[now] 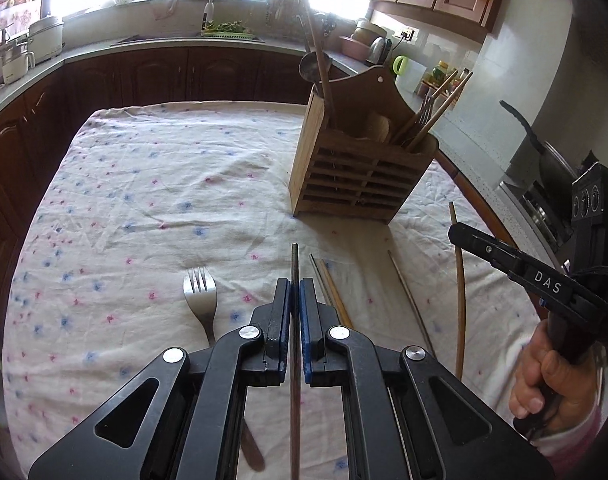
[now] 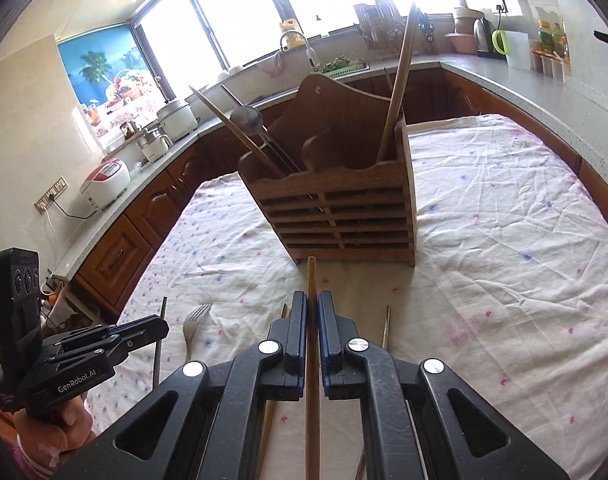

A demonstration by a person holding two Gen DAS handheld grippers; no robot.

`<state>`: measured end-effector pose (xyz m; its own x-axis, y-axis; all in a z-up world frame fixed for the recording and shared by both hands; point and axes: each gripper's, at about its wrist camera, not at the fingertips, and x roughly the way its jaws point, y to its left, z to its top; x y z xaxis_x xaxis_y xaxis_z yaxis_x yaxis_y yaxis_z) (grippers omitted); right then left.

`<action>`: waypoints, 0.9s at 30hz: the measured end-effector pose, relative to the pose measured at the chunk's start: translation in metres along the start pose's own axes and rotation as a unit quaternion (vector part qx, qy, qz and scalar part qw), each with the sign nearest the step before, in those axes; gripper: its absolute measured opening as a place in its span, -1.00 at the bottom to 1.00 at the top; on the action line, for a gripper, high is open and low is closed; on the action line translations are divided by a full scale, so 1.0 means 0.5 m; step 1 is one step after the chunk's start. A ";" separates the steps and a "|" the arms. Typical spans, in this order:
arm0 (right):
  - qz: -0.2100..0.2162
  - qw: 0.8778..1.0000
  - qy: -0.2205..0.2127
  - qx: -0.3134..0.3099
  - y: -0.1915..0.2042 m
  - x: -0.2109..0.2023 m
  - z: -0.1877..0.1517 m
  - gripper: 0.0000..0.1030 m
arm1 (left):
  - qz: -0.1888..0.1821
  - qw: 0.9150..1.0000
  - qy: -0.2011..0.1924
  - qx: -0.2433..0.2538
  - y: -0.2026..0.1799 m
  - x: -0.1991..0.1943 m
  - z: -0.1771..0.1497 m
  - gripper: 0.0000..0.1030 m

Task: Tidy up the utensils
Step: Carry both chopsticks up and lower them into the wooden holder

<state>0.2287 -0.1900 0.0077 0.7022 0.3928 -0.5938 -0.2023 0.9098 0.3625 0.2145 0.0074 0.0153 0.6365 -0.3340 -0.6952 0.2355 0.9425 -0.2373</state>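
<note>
Two grippers each pinch one chopstick: the left gripper (image 1: 295,300) has its jaws closed on a dark chopstick (image 1: 294,264); the right gripper (image 2: 312,312) has its jaws closed on a brown chopstick (image 2: 311,280); a fork (image 1: 201,300) and loose chopsticks (image 1: 331,288) lie on the cloth-covered surface (image 1: 144,200); beyond stands the wooden utensil holder (image 1: 355,176).

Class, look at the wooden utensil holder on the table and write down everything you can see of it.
The wooden utensil holder stands upright on the flowered tablecloth. It is brown wood with a slatted front, a wavy front rim and a tall curved back board with a hanging hole. Dividers split it into compartments. Chopsticks, a fork and a ladle lean inside. Neither gripper touches it.
</note>
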 end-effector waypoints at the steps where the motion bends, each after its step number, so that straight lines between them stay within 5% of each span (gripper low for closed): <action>1: 0.002 1.000 -0.007 0.000 0.002 -0.014 0.003 -0.89 | -0.001 1.000 -0.008 0.000 -0.002 -0.015 0.001 -0.93; 14: 0.012 0.995 -0.096 -0.015 0.029 -0.168 0.037 -0.89 | -0.020 0.997 -0.080 -0.007 -0.008 -0.160 0.014 -0.93; 27: 0.014 0.994 -0.111 -0.014 0.023 -0.188 0.048 -0.89 | -0.018 0.994 -0.110 -0.011 -0.006 -0.197 0.033 -0.93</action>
<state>0.1768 -0.2197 0.0846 0.8291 0.3815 -0.4087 -0.2407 0.9034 0.3549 0.1630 0.0371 0.0958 0.7743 -0.3589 -0.5211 0.2451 0.9294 -0.2759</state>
